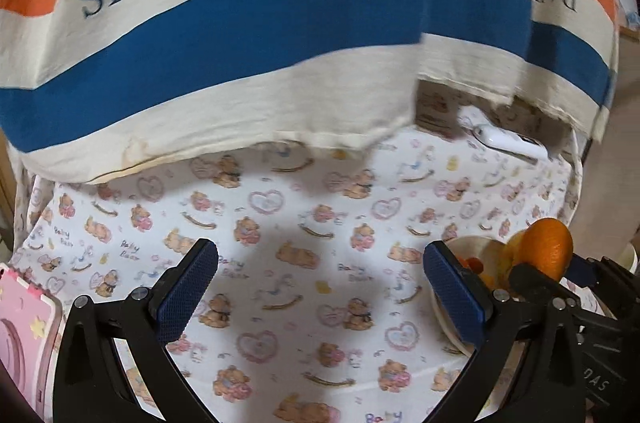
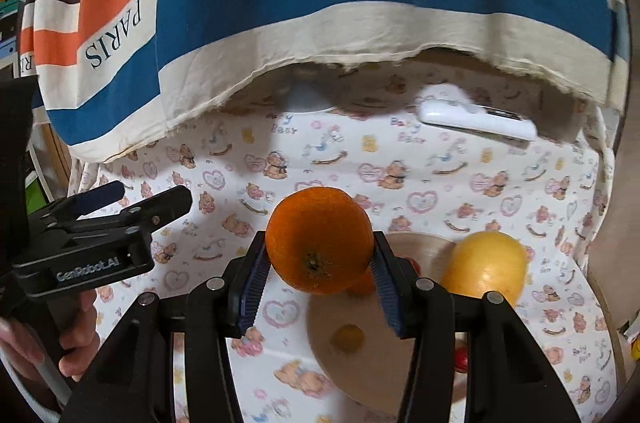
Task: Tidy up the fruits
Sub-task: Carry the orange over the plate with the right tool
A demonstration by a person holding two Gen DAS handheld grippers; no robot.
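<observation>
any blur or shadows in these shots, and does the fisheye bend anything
Left wrist view: the striped cloth is smeared by motion, and a soft shadow falls on the bear-print sheet. Right wrist view: the orange is sharp, the white remote blurred, and the cloth's hem bows.

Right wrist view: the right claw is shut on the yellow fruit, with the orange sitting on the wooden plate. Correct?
Swapped. In the right wrist view the right claw is shut on the orange; the yellow fruit sits on the wooden plate.
</observation>
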